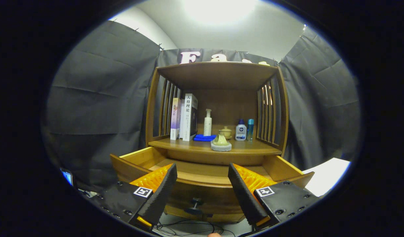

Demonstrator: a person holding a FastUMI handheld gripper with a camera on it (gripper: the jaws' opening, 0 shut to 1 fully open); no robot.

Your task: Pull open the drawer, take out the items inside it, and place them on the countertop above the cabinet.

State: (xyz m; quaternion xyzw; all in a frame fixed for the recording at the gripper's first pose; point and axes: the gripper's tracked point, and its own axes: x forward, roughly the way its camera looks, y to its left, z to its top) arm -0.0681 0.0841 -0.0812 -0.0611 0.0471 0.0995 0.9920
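Grey cloth is hanging behind a wooden cabinet (218, 108). Its drawer (202, 177) is standing pulled open below the worktop (188, 145), where books (185, 117), bottles (240, 130) and a pot (221, 142) are sitting. Fingers (202, 194) are hovering wide apart, holding nothing, over the drawer front.

Two books (184, 117) stood upright at shelf's left; cream bottle (207, 122) behind blue cloth (204, 138); white bottle (240, 130) just beside teal bottle (250, 129).
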